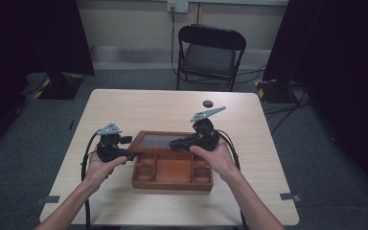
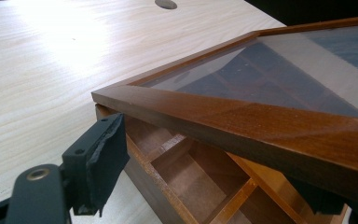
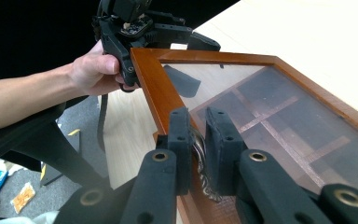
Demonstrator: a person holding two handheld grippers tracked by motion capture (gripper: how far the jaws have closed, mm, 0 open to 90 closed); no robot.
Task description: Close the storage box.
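Observation:
A brown wooden box (image 1: 172,184) with several compartments sits mid-table. Its glass-paned lid (image 1: 155,140) is raised at a slant over the back half. My right gripper (image 3: 198,140) is shut on a small silvery clasp (image 3: 199,161) on the lid's front frame (image 3: 154,88). From the high view this gripper (image 1: 173,143) reaches in from the right. My left gripper (image 2: 207,182) is open, its jaws standing either side of the lid's left corner (image 2: 242,116); one pad (image 2: 103,161) stays clear of the wood, the other lies half hidden under the frame. The same gripper (image 3: 161,46) appears at the lid's far corner.
A small dark disc (image 1: 207,103) lies on the pale wooden table (image 1: 124,105) behind the box. A black folding chair (image 1: 211,48) stands beyond the far edge. Cables trail from both grippers toward the near edge. Dark curtains hang at both sides.

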